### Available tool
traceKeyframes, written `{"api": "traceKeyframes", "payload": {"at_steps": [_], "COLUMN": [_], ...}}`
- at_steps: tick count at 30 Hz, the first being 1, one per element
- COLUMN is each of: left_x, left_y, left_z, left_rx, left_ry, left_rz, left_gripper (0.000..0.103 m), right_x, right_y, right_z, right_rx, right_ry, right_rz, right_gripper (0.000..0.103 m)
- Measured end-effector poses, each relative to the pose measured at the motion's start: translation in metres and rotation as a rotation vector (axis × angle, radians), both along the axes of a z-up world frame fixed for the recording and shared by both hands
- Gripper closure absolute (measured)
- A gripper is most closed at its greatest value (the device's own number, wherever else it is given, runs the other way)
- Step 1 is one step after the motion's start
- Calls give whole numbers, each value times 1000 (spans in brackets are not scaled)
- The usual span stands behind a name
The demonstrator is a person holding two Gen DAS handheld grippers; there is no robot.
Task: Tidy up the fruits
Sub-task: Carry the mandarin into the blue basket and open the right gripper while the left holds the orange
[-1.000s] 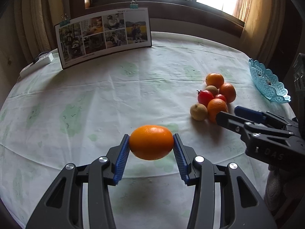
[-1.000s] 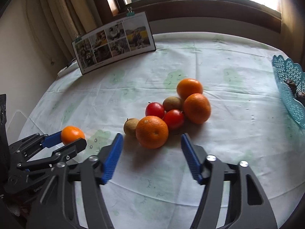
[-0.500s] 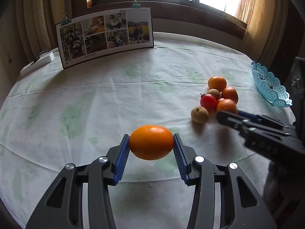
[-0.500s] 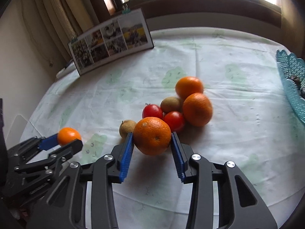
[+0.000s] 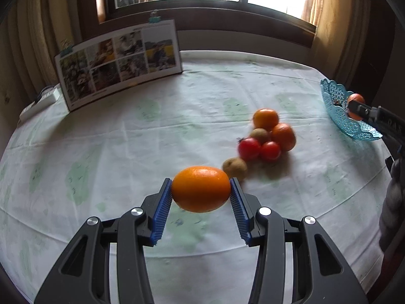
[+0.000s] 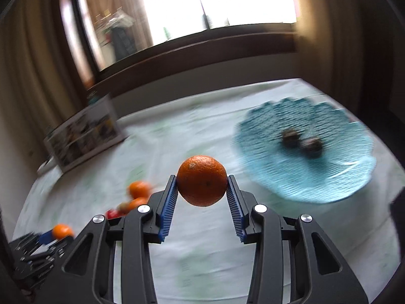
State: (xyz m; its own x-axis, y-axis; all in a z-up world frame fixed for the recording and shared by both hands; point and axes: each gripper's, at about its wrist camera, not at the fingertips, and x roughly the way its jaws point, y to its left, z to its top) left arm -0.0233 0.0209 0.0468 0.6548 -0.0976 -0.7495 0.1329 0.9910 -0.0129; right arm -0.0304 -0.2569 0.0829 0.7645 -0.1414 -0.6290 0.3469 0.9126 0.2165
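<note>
My left gripper (image 5: 201,190) is shut on an orange (image 5: 201,188) and holds it above the tablecloth. A pile of fruit lies ahead to the right: two oranges (image 5: 265,119), two red tomatoes (image 5: 249,148) and brown kiwis (image 5: 234,168). My right gripper (image 6: 201,185) is shut on another orange (image 6: 201,180) and holds it in the air, just left of the blue lace basket (image 6: 329,177), which holds two dark fruits (image 6: 301,140). In the left wrist view the right gripper (image 5: 354,106) with its orange is at the basket (image 5: 336,106).
A photo board (image 5: 119,63) stands at the back left of the round table (image 5: 101,139). A white power strip (image 5: 38,102) lies by the left edge. The window and curtains are behind. The right wrist view is motion-blurred.
My right gripper closed on the front orange of the pile, lifted it and swung right to the blue basket. My left gripper kept its orange and drifted toward the pile.
</note>
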Motion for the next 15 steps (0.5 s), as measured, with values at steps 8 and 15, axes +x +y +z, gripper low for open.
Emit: {"api": "traceKeyframes", "payload": {"at_steps": [8,15], "left_x": [8,18], "left_y": [-41,-83], "left_z": [12,22], "left_rx": [28,49], "left_ry": [-27,-47], "left_rz": [-64,-130], "left_gripper": [57,57], "right_x": [-11,-18], "right_y": [-68,-93], "right_z": [-5,-16], "right_rx": [-53,-23], "right_ry": [15,18], "right_rz": [-172,-230], "right_gripper": [62,60]}}
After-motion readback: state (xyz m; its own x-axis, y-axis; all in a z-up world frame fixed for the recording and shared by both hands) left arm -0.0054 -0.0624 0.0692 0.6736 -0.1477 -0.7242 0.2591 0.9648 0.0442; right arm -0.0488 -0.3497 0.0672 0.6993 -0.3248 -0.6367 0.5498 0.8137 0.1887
